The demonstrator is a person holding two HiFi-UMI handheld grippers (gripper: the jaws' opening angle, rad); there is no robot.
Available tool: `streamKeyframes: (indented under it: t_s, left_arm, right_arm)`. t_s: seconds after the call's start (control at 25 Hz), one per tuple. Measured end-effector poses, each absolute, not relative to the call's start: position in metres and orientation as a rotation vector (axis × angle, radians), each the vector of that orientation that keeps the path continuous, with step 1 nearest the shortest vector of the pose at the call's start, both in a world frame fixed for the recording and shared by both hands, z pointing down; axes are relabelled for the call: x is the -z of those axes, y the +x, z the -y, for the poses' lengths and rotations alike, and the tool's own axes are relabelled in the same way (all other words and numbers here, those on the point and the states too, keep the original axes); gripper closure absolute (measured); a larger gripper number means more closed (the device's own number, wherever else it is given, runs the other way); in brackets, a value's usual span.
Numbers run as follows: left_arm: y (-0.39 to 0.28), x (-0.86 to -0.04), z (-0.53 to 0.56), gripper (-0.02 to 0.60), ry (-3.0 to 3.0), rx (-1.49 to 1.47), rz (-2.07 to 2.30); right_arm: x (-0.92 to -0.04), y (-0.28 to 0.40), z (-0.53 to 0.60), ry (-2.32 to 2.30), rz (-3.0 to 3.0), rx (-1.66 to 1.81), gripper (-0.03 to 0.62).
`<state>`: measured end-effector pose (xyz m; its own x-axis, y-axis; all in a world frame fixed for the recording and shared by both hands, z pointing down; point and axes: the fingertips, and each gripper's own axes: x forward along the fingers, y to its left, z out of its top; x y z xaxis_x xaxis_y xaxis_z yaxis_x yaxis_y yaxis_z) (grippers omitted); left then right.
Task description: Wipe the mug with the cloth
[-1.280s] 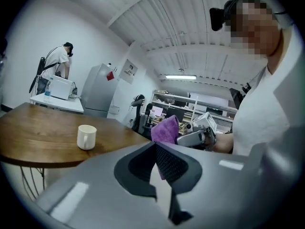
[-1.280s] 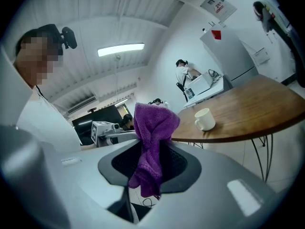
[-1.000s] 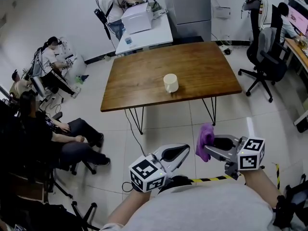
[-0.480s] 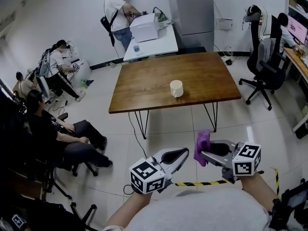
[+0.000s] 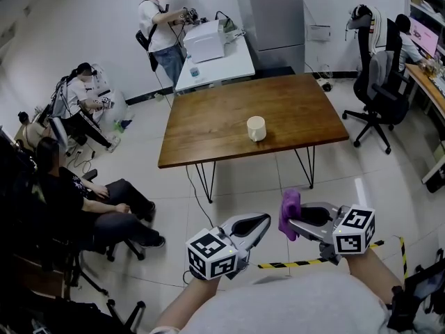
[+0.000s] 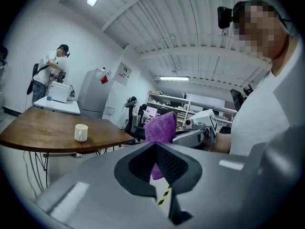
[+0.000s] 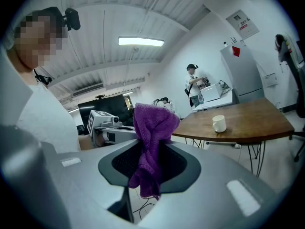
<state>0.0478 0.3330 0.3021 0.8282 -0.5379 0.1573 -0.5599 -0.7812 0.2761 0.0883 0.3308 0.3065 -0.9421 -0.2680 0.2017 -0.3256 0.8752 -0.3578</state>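
Note:
A cream mug (image 5: 256, 128) stands near the front middle of a brown wooden table (image 5: 208, 127), also seen as the mug (image 6: 81, 132) and the mug (image 7: 219, 123) in the gripper views. My right gripper (image 5: 290, 218) is shut on a purple cloth (image 5: 289, 213), which sticks up bunched between its jaws as the cloth (image 7: 150, 142). My left gripper (image 5: 263, 223) is shut with nothing in it, its jaws pressed together. Both grippers hang low in front of me over the floor, well short of the table. The two point toward each other.
Black office chairs (image 5: 379, 82) stand right of the table. A white table (image 5: 215, 58) with a printer is behind it, a person standing there. Several people sit at the left (image 5: 76, 193). Yellow-black tape (image 5: 292, 263) marks the tiled floor below the grippers.
The head view has shifted so the table and mug sit slightly further right and lower. Both grippers have drifted a little toward the table, the cloth still held.

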Motion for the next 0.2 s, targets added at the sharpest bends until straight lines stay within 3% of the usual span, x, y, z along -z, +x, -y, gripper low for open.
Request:
streamKeyframes:
  t_s: [0.2]
  left_arm:
    - [0.0412,-0.3118,-0.3298,0.578,2.690,-0.115,0.820]
  right_arm:
    - [-0.3121,0.0810,-0.3270,0.462,2.891,-0.593,0.479]
